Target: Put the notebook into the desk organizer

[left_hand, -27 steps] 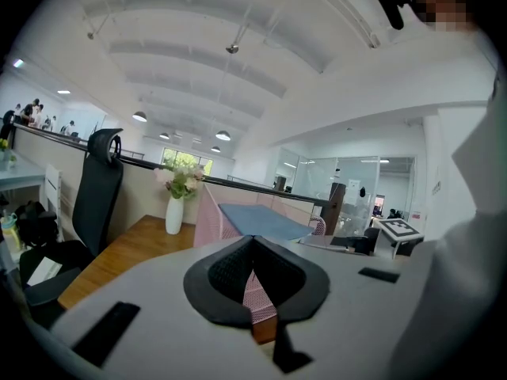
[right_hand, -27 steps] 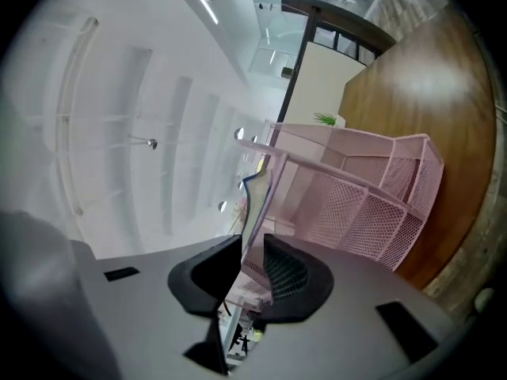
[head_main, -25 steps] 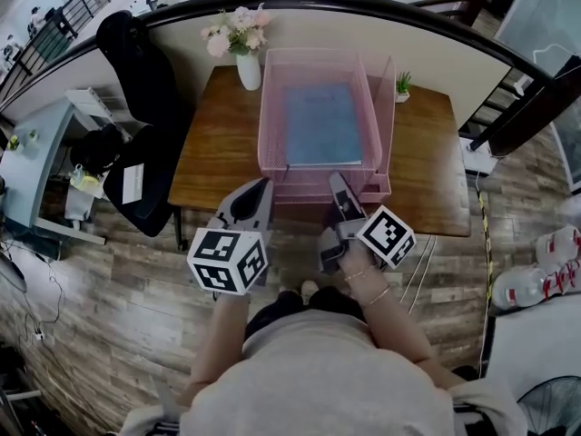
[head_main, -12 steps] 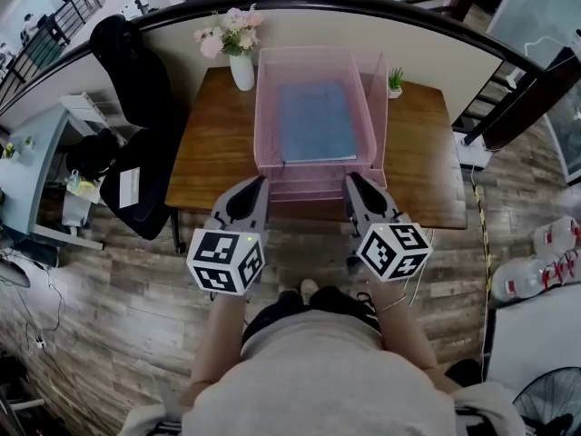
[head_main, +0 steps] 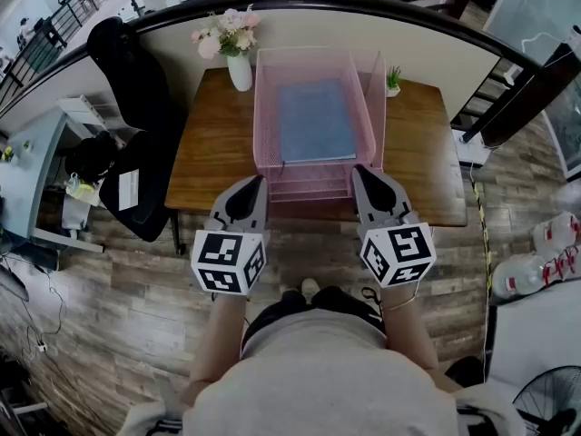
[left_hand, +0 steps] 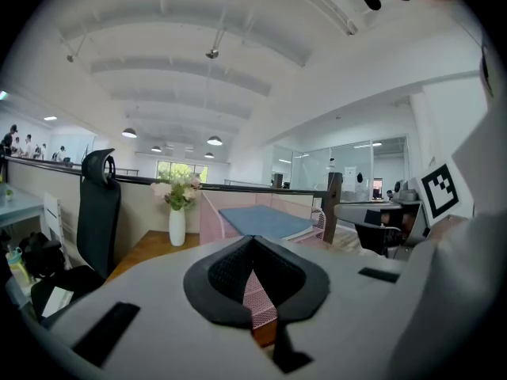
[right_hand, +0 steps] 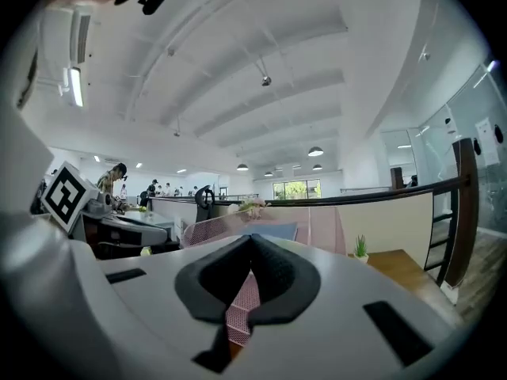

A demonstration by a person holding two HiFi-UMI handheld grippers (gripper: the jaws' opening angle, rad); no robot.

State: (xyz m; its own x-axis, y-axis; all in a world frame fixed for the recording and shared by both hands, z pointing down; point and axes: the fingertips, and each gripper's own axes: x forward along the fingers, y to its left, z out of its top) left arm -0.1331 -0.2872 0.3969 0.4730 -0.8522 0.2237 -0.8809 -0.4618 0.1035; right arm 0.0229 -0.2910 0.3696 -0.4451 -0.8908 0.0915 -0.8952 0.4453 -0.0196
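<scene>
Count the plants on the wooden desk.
2. A vase of flowers stands at the desk's back edge, left of the pink organizer; a small potted plant stands right of it.

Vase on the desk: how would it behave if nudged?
The vase looks tall and narrow, with flowers spreading above it, so it is probably top-heavy and apt to tip. It looks like glazed ceramic: likely slippery and fragile.

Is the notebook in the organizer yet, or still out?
In. The blue notebook lies flat in the top tray of the pink mesh organizer, inside its walls.
</scene>
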